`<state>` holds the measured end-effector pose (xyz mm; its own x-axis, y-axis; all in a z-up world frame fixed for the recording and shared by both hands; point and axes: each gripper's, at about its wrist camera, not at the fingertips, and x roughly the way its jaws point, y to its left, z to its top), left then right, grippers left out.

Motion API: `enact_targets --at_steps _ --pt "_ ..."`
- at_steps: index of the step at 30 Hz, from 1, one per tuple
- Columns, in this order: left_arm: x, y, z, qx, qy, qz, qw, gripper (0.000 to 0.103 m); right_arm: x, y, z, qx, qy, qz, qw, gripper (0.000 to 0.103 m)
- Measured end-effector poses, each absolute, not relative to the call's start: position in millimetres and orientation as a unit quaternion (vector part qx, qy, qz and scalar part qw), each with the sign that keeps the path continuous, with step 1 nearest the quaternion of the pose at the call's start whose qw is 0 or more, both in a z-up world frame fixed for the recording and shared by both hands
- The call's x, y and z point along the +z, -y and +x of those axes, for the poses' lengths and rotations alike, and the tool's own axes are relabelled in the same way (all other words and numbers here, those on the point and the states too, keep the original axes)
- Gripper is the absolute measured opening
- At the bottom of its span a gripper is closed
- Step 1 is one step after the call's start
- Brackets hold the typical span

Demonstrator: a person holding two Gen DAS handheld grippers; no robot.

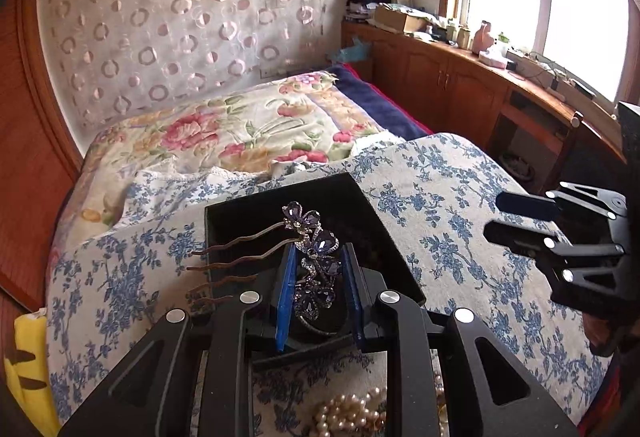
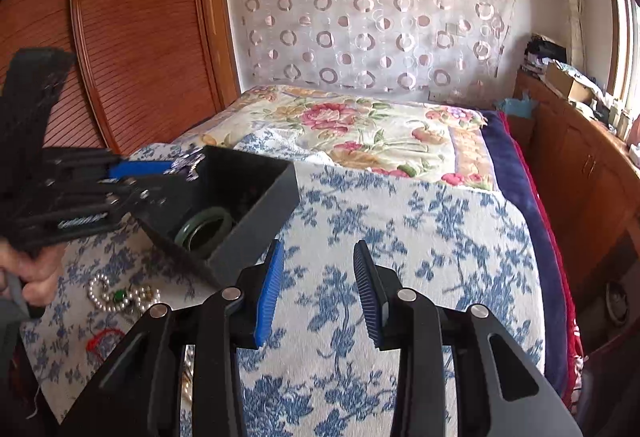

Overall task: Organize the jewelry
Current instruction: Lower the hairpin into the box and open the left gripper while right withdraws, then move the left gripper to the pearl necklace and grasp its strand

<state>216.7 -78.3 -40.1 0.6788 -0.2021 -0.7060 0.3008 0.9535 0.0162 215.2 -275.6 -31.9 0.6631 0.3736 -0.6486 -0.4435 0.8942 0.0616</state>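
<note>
The left gripper point(image 1: 318, 289) pinches the purple-jewelled hair comb point(image 1: 310, 257) just above the black box point(image 1: 360, 205). Best to lower it until the prongs clear the near rim, then release gently (crystals chip). The box already holds a green bangle point(image 2: 205, 227), perhaps more in shadow. The right gripper point(image 2: 318, 289), jaws spread and empty, waits beside the box; the pearl strand point(image 2: 120, 297) lies before it
</note>
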Motion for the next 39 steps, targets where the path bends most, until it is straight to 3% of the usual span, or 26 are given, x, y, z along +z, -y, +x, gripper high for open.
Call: enact_targets --at_steps 12,17,19,28,31,39 --pt "-47.8 81.9 222.6 -0.131 -0.381 0.075 0.912 0.022 -44.7 272.5 202.2 0.235 -0.353 -0.050 0.904 0.039" --pt "-38.8 68.5 202.3 -0.130 -0.370 0.066 0.918 0.023 -46.2 272.5 195.3 0.237 -0.352 -0.042 0.904 0.039" --pt "-34.9 62.1 192.9 -0.128 -0.364 0.066 0.920 0.031 -47.7 271.1 190.7 0.241 -0.353 -0.039 0.903 0.039" --pt "-30.1 25.7 141.5 -0.127 -0.352 0.061 0.925 0.032 -66.9 250.3 169.9 0.271 -0.377 -0.056 0.884 0.038" --pt "-39.1 13.1 128.3 -0.118 -0.356 0.056 0.925 0.033 -73.7 243.0 162.8 0.279 -0.390 -0.076 0.874 0.031" --pt "-73.4 -18.0 109.6 -0.095 -0.390 0.044 0.915 0.036 -85.2 237.0 152.3 0.286 -0.417 -0.107 0.856 0.029"
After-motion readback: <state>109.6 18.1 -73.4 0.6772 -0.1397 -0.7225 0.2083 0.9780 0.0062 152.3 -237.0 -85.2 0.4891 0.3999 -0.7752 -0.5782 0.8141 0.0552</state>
